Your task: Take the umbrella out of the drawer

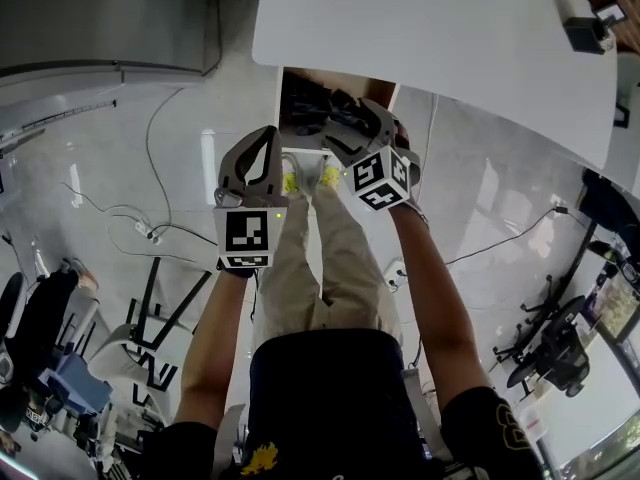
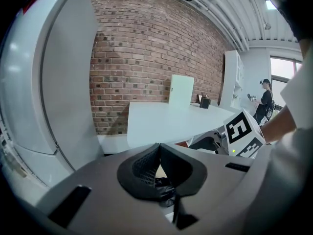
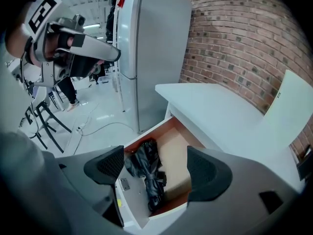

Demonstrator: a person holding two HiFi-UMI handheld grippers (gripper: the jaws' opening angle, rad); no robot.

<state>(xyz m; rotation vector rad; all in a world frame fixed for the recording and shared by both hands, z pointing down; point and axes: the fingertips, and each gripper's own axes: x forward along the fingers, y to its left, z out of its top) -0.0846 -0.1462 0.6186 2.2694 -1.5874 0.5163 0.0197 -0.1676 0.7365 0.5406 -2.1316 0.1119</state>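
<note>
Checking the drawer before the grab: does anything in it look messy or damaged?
Only the black folded umbrella: its fabric bunches loosely at one end, and it lies along one side of the open wooden drawer. No damage or spill shows.

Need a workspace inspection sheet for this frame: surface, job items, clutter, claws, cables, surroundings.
Surface: white table, top mostly bare.
Job's things: black umbrella lying folded in the open drawer.
Clutter: small dark device at the table's far corner.
Claws: left claw shut on nothing; right claw open above the umbrella, not touching.
Cables: loose cables on the floor.
Surroundings: brick wall, grey refrigerator, office chair.
</note>
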